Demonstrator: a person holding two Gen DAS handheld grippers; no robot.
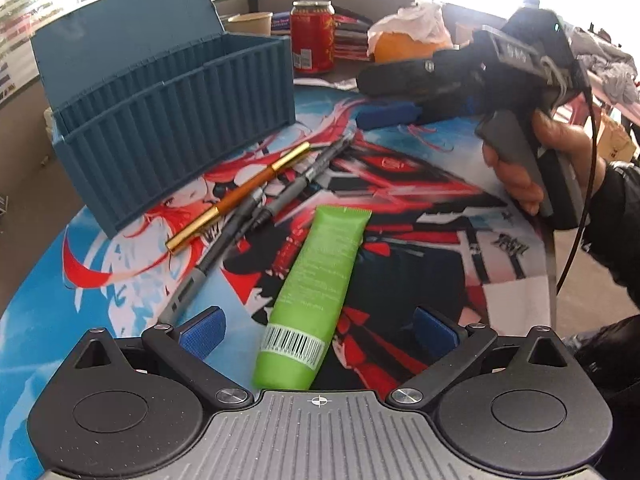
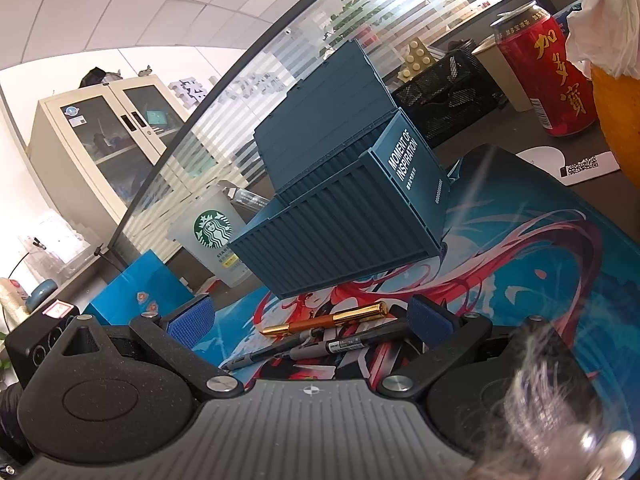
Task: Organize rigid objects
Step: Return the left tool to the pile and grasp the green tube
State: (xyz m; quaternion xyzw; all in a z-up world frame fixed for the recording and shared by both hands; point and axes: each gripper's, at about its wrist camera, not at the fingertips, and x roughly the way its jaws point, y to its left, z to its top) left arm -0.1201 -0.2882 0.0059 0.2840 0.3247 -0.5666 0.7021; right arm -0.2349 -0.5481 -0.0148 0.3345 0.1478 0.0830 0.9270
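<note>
A blue container-shaped box (image 1: 176, 120) stands on the printed mat with its lid open; it also shows in the right wrist view (image 2: 344, 232). In front of it lie a gold-and-orange pen (image 1: 240, 196) and two grey pens (image 1: 288, 184). A green tube (image 1: 316, 292) lies between the open fingers of my left gripper (image 1: 318, 332), untouched. My right gripper (image 2: 310, 322) is open and empty, hovering low over the gold pen (image 2: 328, 320) and the grey pens (image 2: 320, 346). The right gripper also shows in the left wrist view (image 1: 388, 114), to the right of the box.
A red drink can (image 1: 312, 36), a paper cup (image 1: 250, 23) and an orange under white tissue (image 1: 408, 36) stand behind the mat (image 1: 420, 208). A Starbucks cup (image 2: 212, 232), a black mesh basket (image 2: 448, 100) and a blue bag (image 2: 136, 288) sit beyond the box.
</note>
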